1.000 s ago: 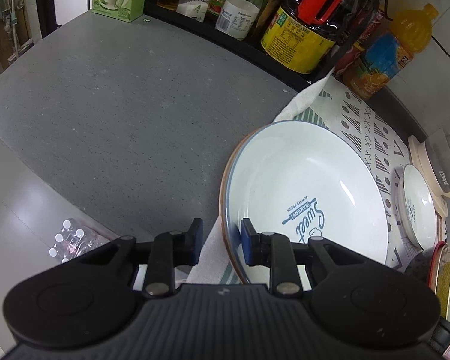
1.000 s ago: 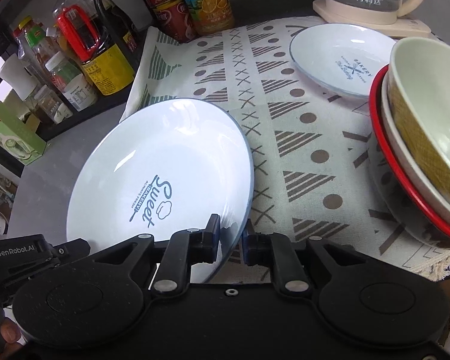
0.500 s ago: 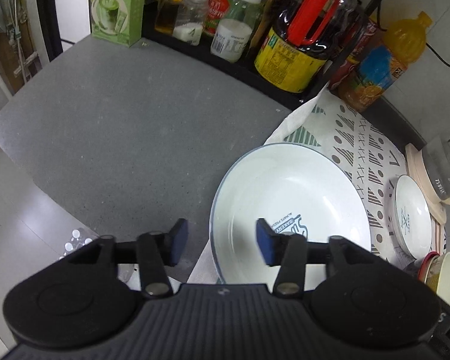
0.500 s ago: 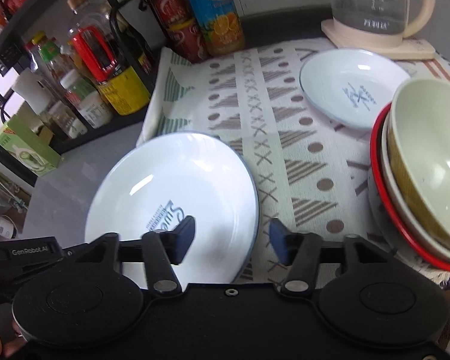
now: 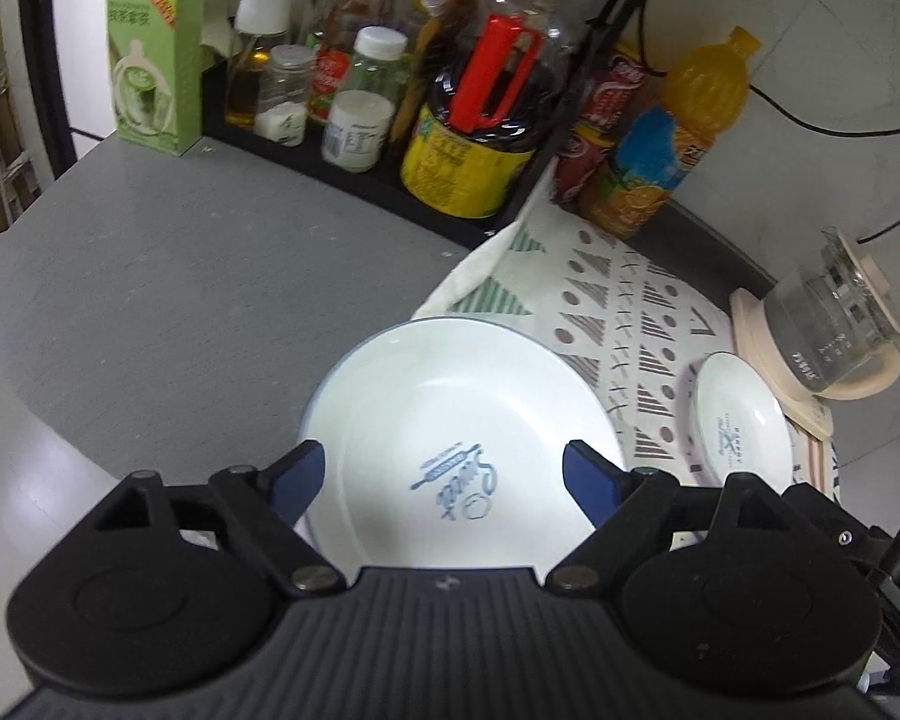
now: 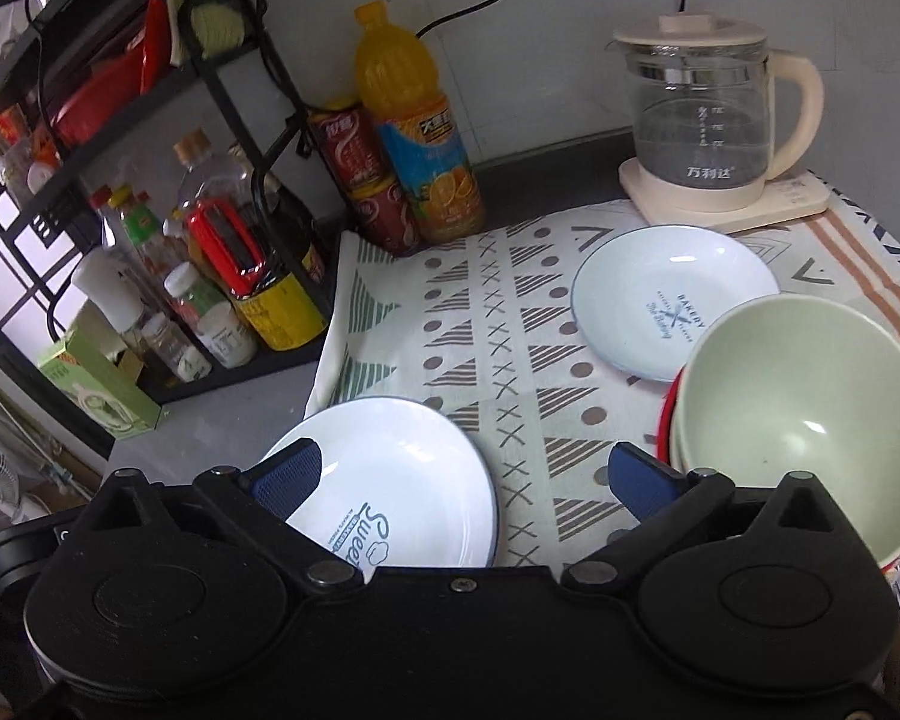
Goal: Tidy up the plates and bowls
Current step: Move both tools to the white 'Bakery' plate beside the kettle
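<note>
A large white plate [image 5: 450, 420] with blue "Sweet" lettering lies flat at the left edge of the patterned cloth [image 5: 618, 300]; it also shows in the right wrist view [image 6: 390, 474]. My left gripper [image 5: 444, 474] is open and raised above the plate, touching nothing. My right gripper [image 6: 462, 474] is open and empty above the plate's right edge. A small white plate [image 6: 672, 294] lies farther back on the cloth and shows in the left wrist view [image 5: 744, 426]. Stacked bowls [image 6: 798, 414], the top one pale green, stand at the right.
A black rack [image 5: 390, 180] with bottles and jars, a soy sauce jug [image 5: 486, 138] and a green box [image 5: 156, 66] lines the back. An orange juice bottle [image 6: 420, 138], red cans [image 6: 366, 180] and a glass kettle [image 6: 708, 126] stand behind the cloth. Grey counter [image 5: 180, 282] lies left.
Both grippers have let go of the large plate, opened wide and pulled up and back. The plate, tilted a second ago, now lies flat on the cloth's edge.
</note>
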The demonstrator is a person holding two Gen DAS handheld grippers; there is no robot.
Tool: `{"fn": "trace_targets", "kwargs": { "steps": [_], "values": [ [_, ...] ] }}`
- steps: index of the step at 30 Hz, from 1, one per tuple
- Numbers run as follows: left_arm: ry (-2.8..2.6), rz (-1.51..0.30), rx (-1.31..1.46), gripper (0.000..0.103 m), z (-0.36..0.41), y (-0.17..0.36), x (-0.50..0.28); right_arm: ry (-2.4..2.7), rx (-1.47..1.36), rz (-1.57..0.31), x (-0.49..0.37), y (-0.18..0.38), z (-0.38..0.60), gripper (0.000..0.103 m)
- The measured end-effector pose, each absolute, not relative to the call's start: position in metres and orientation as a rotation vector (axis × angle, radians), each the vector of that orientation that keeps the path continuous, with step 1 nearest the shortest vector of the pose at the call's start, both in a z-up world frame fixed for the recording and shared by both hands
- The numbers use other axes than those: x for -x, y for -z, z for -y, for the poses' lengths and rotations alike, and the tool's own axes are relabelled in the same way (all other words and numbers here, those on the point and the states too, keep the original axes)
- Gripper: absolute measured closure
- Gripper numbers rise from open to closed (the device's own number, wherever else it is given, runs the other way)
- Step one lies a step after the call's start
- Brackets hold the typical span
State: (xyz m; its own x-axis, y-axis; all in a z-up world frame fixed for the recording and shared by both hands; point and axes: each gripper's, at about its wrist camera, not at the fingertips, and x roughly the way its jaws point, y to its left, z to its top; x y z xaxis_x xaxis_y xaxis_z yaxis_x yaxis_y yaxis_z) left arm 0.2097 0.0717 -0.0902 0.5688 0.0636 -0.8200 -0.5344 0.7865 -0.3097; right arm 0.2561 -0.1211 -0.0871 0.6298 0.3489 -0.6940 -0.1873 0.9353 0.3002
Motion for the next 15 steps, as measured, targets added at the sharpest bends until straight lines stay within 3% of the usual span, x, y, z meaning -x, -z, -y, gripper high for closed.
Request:
{"fn": "trace_targets", "kwargs": {
  "steps": [15],
  "values": [
    [-0.242,-0.904,0.531,0.018,-0.017,0.08,-0.268,-0.197,-0.24,-0.812,-0.277,0.076,0.179,0.0]
  ]
}}
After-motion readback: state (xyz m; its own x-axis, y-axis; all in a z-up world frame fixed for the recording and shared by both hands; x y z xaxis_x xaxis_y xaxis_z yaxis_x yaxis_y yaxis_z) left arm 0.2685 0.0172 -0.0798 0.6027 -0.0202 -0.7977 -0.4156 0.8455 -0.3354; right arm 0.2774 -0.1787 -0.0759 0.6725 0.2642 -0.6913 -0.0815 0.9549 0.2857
